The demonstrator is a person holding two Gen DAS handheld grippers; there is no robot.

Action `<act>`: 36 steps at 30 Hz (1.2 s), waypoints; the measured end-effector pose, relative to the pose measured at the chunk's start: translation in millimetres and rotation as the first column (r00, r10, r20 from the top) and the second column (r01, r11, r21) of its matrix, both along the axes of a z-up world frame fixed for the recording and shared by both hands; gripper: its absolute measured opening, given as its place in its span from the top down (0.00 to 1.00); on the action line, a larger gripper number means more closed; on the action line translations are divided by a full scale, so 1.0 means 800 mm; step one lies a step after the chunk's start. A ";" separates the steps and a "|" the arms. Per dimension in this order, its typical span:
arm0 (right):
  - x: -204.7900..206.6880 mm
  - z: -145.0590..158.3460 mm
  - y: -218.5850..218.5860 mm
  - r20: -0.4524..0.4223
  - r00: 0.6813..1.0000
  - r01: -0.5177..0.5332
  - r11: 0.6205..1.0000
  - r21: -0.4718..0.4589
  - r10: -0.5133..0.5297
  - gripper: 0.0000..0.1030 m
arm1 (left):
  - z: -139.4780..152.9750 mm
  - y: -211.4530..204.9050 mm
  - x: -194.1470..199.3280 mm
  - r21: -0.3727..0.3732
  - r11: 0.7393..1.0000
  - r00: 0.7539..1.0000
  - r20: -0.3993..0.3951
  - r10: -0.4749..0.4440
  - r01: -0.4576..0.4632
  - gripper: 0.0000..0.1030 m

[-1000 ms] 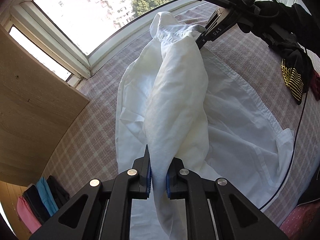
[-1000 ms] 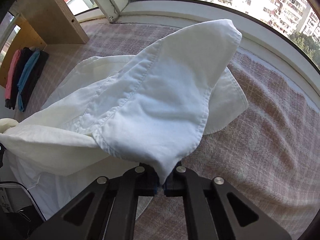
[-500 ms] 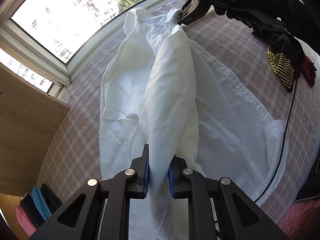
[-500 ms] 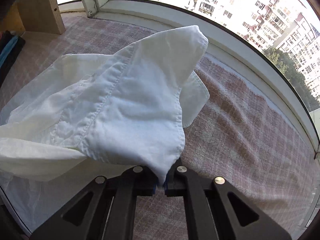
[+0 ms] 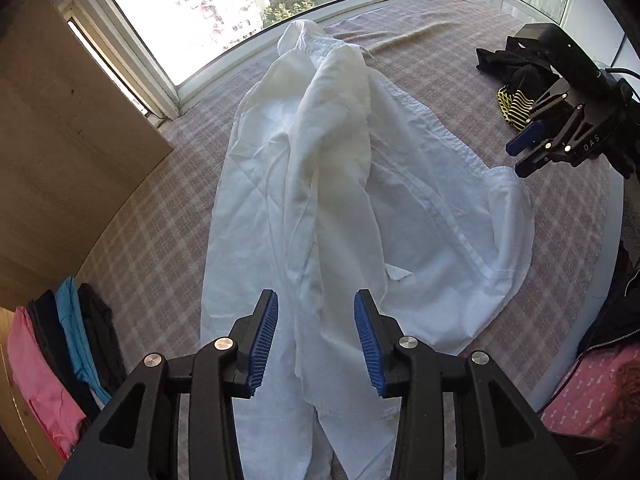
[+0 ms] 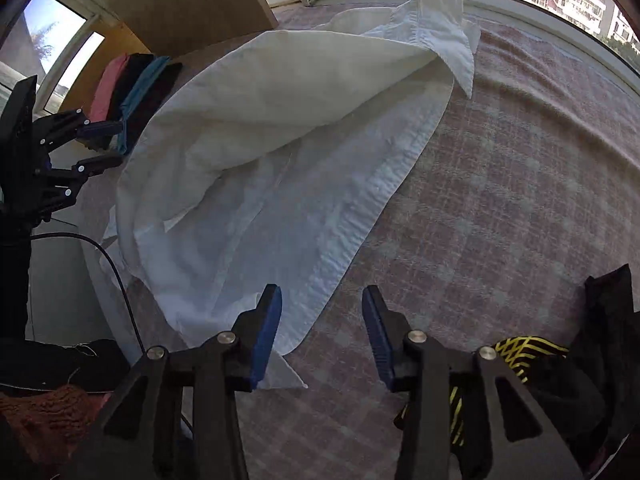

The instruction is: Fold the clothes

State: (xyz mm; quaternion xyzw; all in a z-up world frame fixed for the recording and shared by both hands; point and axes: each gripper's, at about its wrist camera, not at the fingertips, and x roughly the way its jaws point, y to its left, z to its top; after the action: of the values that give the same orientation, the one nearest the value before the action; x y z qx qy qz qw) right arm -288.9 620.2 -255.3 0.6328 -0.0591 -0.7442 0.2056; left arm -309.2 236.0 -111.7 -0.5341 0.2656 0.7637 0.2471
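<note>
1. Left claw [image 5: 316, 340] gapes wide, nothing between its pads; it hovers over the near end of the white shirt [image 5: 332, 184].
2. Right claw [image 6: 320, 332] also spread wide and empty, beside the shirt's button edge, over the checked blanket [image 6: 500, 200].
3. Shirt lies lengthwise on the blanket, collar [image 6: 436, 12] toward the window; one side panel is lapped over the middle as a loose ridge.
4. Judged progress: one lengthwise fold is laid, rumpled. The other side is flat and spread, so not a finished bundle.
5. Folded stack [image 5: 60, 360] sits by the wooden panel; dark and yellow-striped clothes [image 5: 516, 100] lie unfolded aside.
</note>
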 end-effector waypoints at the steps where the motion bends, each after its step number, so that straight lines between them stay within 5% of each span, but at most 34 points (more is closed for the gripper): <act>1: 0.015 -0.011 -0.013 0.013 1.000 0.003 1.000 -0.003 -0.003 0.59 | -0.007 -0.006 0.014 -0.002 1.000 1.000 0.013 0.004 -0.004 0.61; 7: 0.081 -0.052 -0.071 0.001 1.000 0.024 0.995 0.098 -0.024 0.59 | -0.064 -0.014 0.050 -0.035 0.999 0.999 0.050 -0.008 0.009 0.57; 10: 0.092 -0.057 -0.089 -0.004 0.999 0.038 0.994 0.104 -0.037 0.61 | -0.072 -0.013 0.055 -0.010 0.999 0.997 0.063 -0.048 0.049 0.80; 12: 0.100 -0.057 -0.096 0.026 0.998 0.064 0.997 0.032 -0.065 0.96 | -0.068 -0.020 0.059 -0.013 0.998 0.996 0.060 -0.068 0.069 0.82; 17: 0.150 -0.032 -0.103 0.105 0.983 0.168 0.968 -0.188 -0.151 0.97 | -0.047 -0.045 0.070 -0.025 0.994 0.994 0.038 -0.106 0.107 0.86; 20: 0.180 -0.024 -0.100 0.162 0.957 0.283 0.905 -0.317 -0.242 0.97 | -0.039 -0.059 0.072 -0.035 0.993 0.993 0.027 -0.116 0.117 0.86; 22: 0.189 -0.037 -0.102 0.213 0.930 0.344 0.915 -0.209 -0.301 0.84 | -0.036 -0.067 0.076 -0.028 0.992 0.992 0.024 -0.121 0.121 0.86; 23: 0.189 -0.033 -0.108 0.191 0.933 0.340 0.924 -0.177 -0.306 0.69 | -0.034 -0.071 0.078 -0.022 0.992 0.992 0.023 -0.121 0.121 0.85; 31: 0.194 -0.007 -0.163 0.008 0.948 0.315 0.945 0.085 -0.317 0.71 | -0.025 -0.099 0.065 0.082 0.995 0.998 0.032 -0.059 0.056 0.83; 36: 0.127 0.003 -0.250 -0.152 0.969 0.205 0.978 0.047 -0.195 0.71 | -0.032 -0.108 0.071 0.078 0.996 0.999 0.033 -0.039 0.036 0.82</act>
State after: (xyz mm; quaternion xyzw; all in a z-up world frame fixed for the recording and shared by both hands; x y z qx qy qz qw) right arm -187.2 420.2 -253.0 0.5733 -0.0840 -0.8071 0.1133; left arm -252.3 149.9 -137.4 -0.5321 0.2416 0.7593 0.2863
